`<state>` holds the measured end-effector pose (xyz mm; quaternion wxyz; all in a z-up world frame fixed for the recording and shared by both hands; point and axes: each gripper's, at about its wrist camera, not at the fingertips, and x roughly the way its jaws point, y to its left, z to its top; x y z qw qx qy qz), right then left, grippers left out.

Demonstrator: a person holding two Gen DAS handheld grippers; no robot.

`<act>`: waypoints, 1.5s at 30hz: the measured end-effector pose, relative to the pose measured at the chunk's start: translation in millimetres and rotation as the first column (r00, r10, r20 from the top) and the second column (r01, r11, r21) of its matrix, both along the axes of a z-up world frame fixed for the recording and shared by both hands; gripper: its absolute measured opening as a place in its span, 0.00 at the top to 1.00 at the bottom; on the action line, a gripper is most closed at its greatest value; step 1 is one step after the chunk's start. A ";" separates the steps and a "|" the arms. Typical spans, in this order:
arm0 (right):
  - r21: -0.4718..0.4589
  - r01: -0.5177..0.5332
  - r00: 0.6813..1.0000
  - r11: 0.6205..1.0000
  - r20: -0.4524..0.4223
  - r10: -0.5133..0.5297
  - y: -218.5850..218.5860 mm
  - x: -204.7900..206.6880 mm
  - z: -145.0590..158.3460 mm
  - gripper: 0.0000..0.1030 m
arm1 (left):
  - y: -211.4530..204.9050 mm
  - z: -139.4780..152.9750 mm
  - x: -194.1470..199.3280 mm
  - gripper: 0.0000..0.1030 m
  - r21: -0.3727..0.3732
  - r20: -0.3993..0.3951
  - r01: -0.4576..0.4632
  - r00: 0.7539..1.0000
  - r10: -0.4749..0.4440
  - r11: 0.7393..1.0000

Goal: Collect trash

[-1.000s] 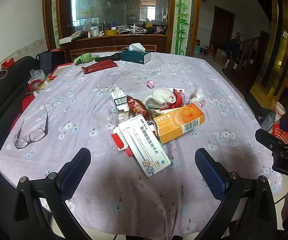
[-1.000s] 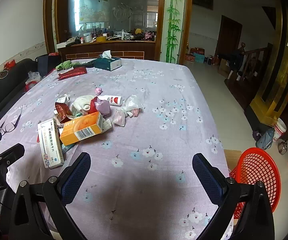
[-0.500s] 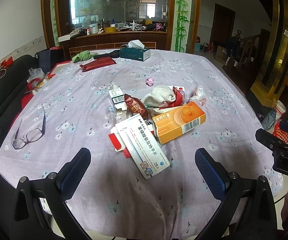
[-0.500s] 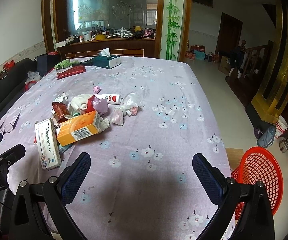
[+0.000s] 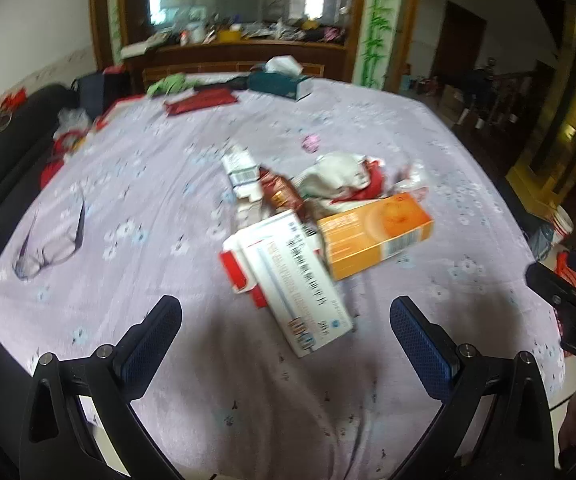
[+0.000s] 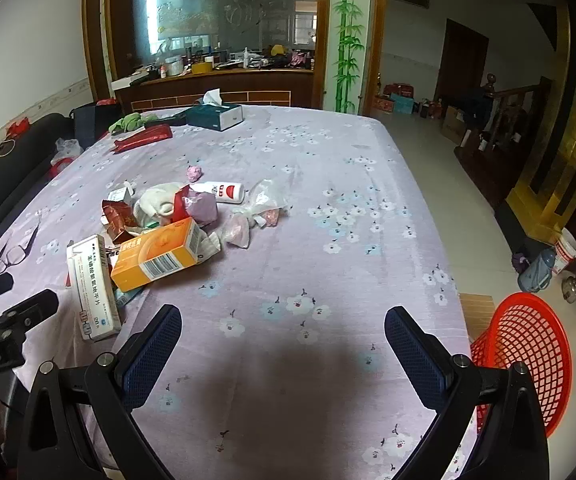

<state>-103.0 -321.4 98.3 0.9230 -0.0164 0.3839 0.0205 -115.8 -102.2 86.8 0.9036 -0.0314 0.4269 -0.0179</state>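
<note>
A teal tissue box (image 6: 215,116) sits at the table's (image 6: 328,240) far end. Eyeglasses (image 6: 12,254) (folded open) lie near its left edge.

Trash pile (image 6: 175,224) mid-table, toward left edge. Flat medicine box (image 6: 93,288) nearest front edge, carton (image 6: 159,254) leaning on its right side. Wrappers (image 6: 117,216) and tube (image 6: 223,191) behind those. Glasses (image 6: 11,250) alone near left edge. Tissue box (image 6: 215,115) at far edge. Basket (image 6: 528,356) on floor, off table (image 6: 368,208) front-right corner. Kettle (image 6: 536,270) on floor beyond basket.
</note>
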 end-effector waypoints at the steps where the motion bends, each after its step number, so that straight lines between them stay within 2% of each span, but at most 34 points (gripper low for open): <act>1: 0.008 -0.005 1.000 1.000 -0.002 0.005 0.3 0.8 -0.5 0.01 | 3.2 -3.5 3.0 0.00 -0.005 -0.020 -0.016 1.000 0.016 1.000; 5: 0.036 -0.024 1.000 0.999 -0.016 0.025 1.1 3.1 -2.8 0.07 | 12.6 -20.7 17.2 0.00 -0.027 -0.108 -0.059 0.993 0.055 0.998; 9: 0.073 -0.052 0.998 0.996 -0.027 0.054 2.6 5.3 -2.9 0.14 | 21.1 -35.9 33.9 0.00 -0.097 -0.177 -0.100 0.981 0.082 0.990; 11: 0.088 -0.062 0.997 0.994 -0.032 0.065 2.9 5.7 -3.3 0.16 | 22.5 -43.5 41.8 0.08 -0.127 -0.207 -0.112 0.975 0.084 0.986; 13: 0.088 -0.061 0.997 0.994 -0.035 0.064 2.9 5.6 -4.5 0.16 | 20.1 -51.3 50.3 0.10 -0.141 -0.239 -0.114 0.968 0.078 0.983; 18: 0.089 -0.041 0.998 0.995 -0.038 0.044 -0.9 6.1 -4.5 0.16 | 1.5 -60.2 65.2 0.10 -0.118 -0.252 -0.097 0.966 0.064 0.988; 19: 0.092 -0.038 0.998 0.995 -0.040 0.042 -1.5 6.8 -4.5 0.16 | -4.1 -59.7 68.4 0.13 -0.093 -0.239 -0.081 0.969 0.057 0.992; 21: 0.102 -0.038 0.998 0.994 -0.045 0.042 -2.9 7.8 -4.4 0.16 | -10.9 -61.1 73.5 0.28 -0.048 -0.235 -0.056 0.971 0.043 0.997; 22: 0.112 -0.038 0.998 0.993 -0.047 0.043 -3.6 8.9 -3.7 0.16 | -13.6 -63.2 76.1 0.39 -0.027 -0.248 -0.041 0.968 0.033 0.999; 23: 0.130 -0.041 0.997 0.991 -0.052 0.049 -4.3 11.0 -2.8 0.16 | -13.4 -64.1 76.7 0.47 -0.039 -0.254 -0.027 0.967 0.016 0.999; 25: 0.164 -0.055 0.996 0.985 -0.060 0.066 -3.7 15.1 -1.7 0.16 | -8.4 -63.3 73.5 0.48 -0.062 -0.247 -0.020 0.969 0.004 0.998; 27: 0.228 -0.074 0.993 0.971 -0.074 0.093 -1.4 22.0 -1.6 0.16 | -5.4 -60.3 70.3 0.48 -0.065 -0.232 -0.001 0.973 -0.014 0.998; 30: 0.383 -0.096 0.978 0.919 -0.136 0.160 4.7 41.1 -9.4 0.16 | -0.1 -54.0 63.3 0.50 -0.085 -0.205 0.036 0.977 -0.053 0.996; 33: 0.446 -0.092 0.970 0.890 -0.163 0.183 14.6 55.8 -18.7 0.16 | 5.0 -43.6 54.9 0.50 -0.086 -0.162 0.072 0.983 -0.085 0.994; 39: 0.556 0.026 0.957 0.831 -0.255 0.140 26.9 96.1 -49.5 0.28 | 22.6 -24.2 39.4 0.52 -0.069 -0.088 0.120 0.988 -0.126 0.990; 40: 0.574 0.046 0.954 0.817 -0.269 0.135 28.3 101.9 -53.7 0.30 | 26.2 -22.1 38.1 0.56 -0.066 -0.079 0.125 0.988 -0.130 0.990; 41: 0.594 0.063 0.951 0.802 -0.278 0.132 29.4 107.0 -58.2 0.31 | 29.9 -20.4 37.9 0.73 -0.061 -0.073 0.132 0.988 -0.137 0.989; 42: 0.605 0.079 0.949 0.792 -0.288 0.125 31.3 111.5 -62.0 0.33 | 32.8 -20.1 37.8 0.80 -0.059 -0.077 0.140 0.987 -0.144 0.988; 44: 0.611 0.102 0.945 0.785 -0.306 0.116 34.2 117.1 -66.8 0.45 | 39.2 -20.9 38.7 0.80 -0.062 -0.085 0.147 0.985 -0.152 0.987; 45: 0.621 0.112 0.941 0.776 -0.317 0.118 37.1 119.7 -70.1 0.59 | 42.6 -21.2 37.8 0.80 -0.058 -0.086 0.151 0.984 -0.156 0.987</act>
